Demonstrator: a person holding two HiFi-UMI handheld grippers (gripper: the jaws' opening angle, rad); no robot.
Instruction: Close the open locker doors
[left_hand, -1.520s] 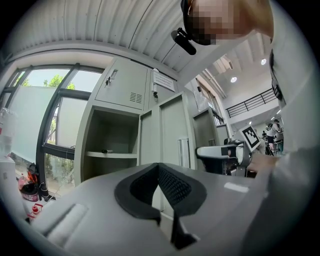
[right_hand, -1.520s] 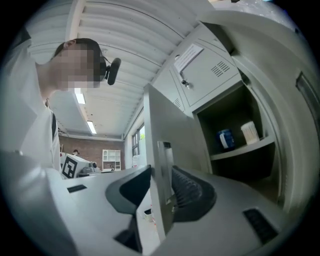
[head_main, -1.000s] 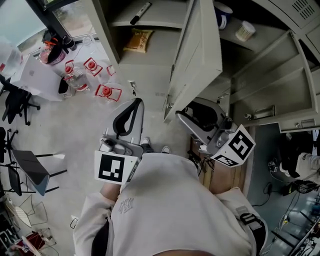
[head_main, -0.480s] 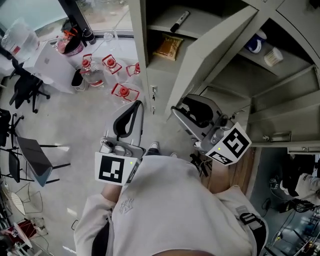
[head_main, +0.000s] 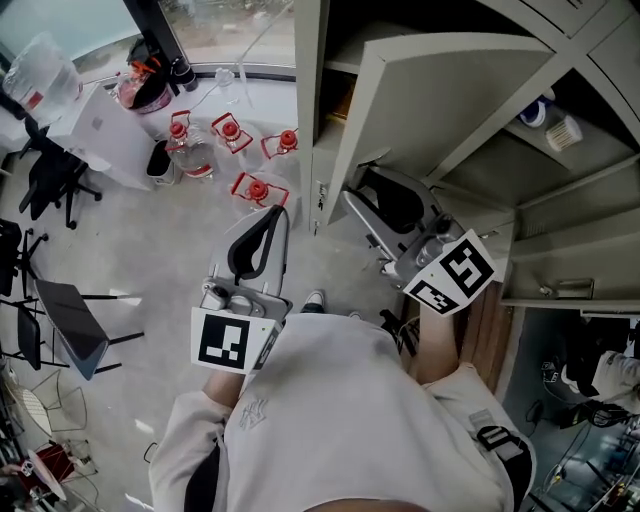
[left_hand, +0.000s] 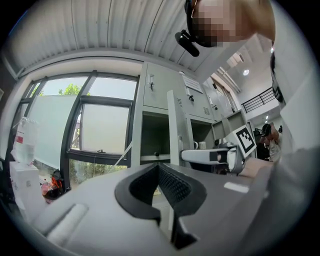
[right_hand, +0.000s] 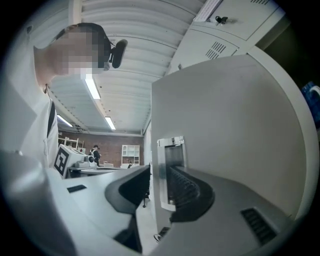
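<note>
A grey locker door (head_main: 440, 90) stands partly open and slants across its compartment. In the right gripper view its face (right_hand: 225, 125) fills the frame, with a metal latch plate (right_hand: 169, 155) showing between the jaws. My right gripper (head_main: 355, 195) is at the door's free edge, its jaws a little apart and holding nothing. My left gripper (head_main: 272, 210) hangs lower left over the floor, shut and empty, away from the lockers. In the left gripper view the left gripper (left_hand: 159, 167) points at the open locker compartments (left_hand: 155, 135).
Another open door with a handle (head_main: 565, 290) juts out at the right, by shelves holding a blue mug (head_main: 535, 110) and a paper cup (head_main: 565, 130). Red-capped water bottles (head_main: 230, 130) stand on the floor left of the lockers. Black chairs (head_main: 45, 185) and a white table (head_main: 95, 135) are farther left.
The locker door has swung across its compartment, hiding the shelf with the marker and the snack bag. My right gripper moved with the door's edge. The left gripper has barely moved.
</note>
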